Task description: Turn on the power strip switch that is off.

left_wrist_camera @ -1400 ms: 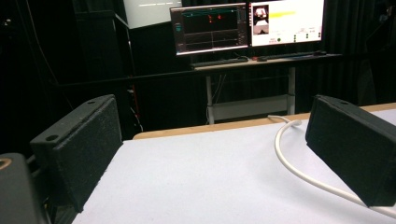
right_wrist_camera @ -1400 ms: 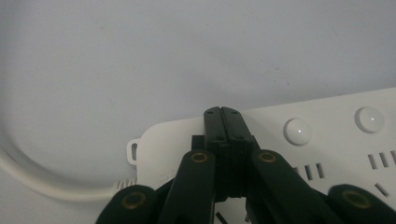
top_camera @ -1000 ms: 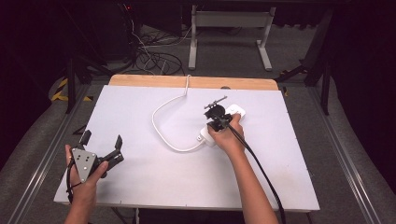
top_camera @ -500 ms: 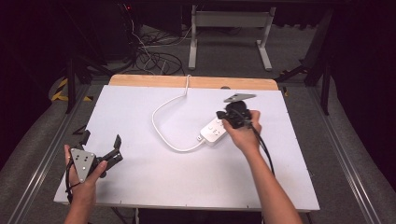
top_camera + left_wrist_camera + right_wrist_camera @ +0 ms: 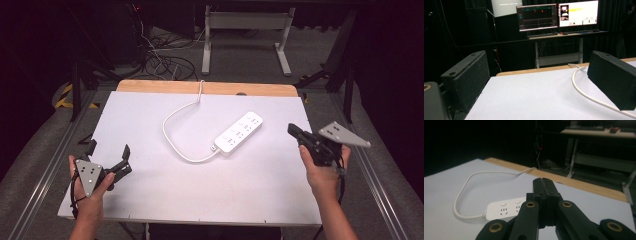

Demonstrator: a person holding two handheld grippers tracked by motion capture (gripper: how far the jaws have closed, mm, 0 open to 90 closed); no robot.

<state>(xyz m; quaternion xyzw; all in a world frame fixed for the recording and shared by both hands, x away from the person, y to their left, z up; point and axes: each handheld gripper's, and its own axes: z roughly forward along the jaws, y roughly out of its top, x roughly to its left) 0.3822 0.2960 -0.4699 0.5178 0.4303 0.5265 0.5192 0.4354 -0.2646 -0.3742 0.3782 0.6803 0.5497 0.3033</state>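
On the white bench (image 5: 150, 200), near the middle, lies a white power strip (image 5: 239, 133), long side slanting from near-left to far-right, cord (image 5: 172, 140) looping off its near-left end. At the right edge, the right gripper (image 5: 295, 131), jaws pressed together, holding nothing, aimed left toward the strip and nearer to it. At the near-left corner, the left gripper (image 5: 107, 152), jaws wide apart, empty, well apart from the strip.
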